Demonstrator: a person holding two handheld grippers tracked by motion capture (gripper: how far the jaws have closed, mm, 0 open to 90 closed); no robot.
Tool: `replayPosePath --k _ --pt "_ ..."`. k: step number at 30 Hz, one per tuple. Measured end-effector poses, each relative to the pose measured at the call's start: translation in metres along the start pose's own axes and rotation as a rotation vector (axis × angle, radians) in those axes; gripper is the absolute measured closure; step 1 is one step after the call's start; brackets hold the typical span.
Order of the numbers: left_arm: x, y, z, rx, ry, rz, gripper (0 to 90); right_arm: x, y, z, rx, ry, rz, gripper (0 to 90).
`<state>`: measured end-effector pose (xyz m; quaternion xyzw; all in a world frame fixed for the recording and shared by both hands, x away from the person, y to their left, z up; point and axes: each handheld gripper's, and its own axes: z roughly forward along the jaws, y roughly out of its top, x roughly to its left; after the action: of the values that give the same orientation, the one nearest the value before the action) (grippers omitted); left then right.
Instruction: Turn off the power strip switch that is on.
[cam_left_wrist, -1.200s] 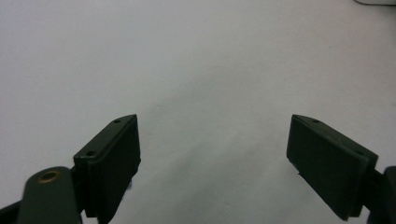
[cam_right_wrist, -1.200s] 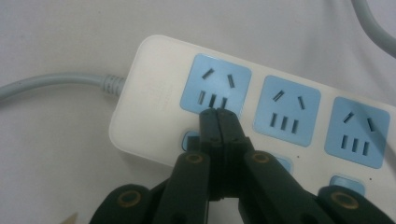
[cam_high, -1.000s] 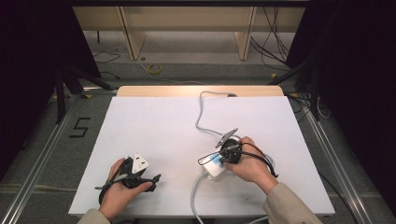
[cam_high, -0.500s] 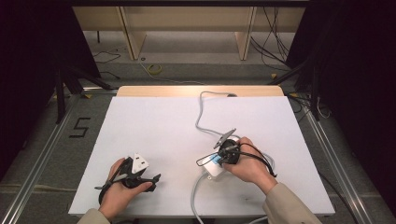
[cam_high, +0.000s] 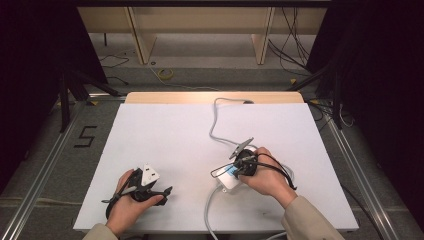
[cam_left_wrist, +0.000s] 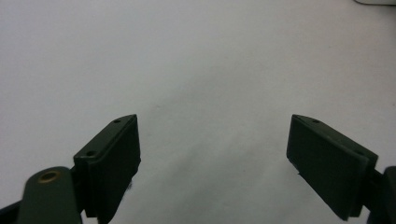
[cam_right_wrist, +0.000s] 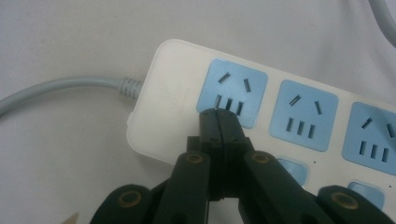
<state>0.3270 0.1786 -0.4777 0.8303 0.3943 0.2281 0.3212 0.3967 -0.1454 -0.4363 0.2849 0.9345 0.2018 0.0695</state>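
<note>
A white power strip (cam_right_wrist: 173, 98) with blue sockets (cam_right_wrist: 236, 91) lies flat on the white table (cam_high: 165, 135), partly under the person's right hand (cam_high: 229, 182). Its grey cord (cam_right_wrist: 60, 88) leaves the strip's end and runs off the table's near edge (cam_high: 207, 212). My right gripper (cam_right_wrist: 218, 115) is shut, jaws pressed together with nothing between them, its tips at the lower edge of the end socket (cam_high: 235, 171). My left gripper (cam_left_wrist: 212, 128) is open wide over bare table, held at the near left (cam_high: 161, 192).
A second grey cable (cam_high: 216, 125) snakes from the right hand toward the table's far edge. A corner of something white (cam_left_wrist: 376, 2) peeks in at the top right of the left gripper view. Bare table surface lies between the two hands and across the far half.
</note>
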Motion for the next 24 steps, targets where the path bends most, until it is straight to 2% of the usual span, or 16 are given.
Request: replayPosePath --k 7,13,24 --pt "-0.0006 0.0003 0.0002 0.0 -0.001 0.003 17.5 0.0013 0.0 0.0002 0.003 -0.011 0.01 90.0" --pt "-0.0007 0.0002 0.0002 -0.002 -0.001 0.004 17.4 -0.0004 -0.0007 0.0013 0.0 0.001 0.033 90.0" --pt "-0.0008 0.0001 0.0011 0.001 -0.004 0.003 17.5 -0.0013 -0.0024 0.0009 -0.012 0.005 0.038 90.0"
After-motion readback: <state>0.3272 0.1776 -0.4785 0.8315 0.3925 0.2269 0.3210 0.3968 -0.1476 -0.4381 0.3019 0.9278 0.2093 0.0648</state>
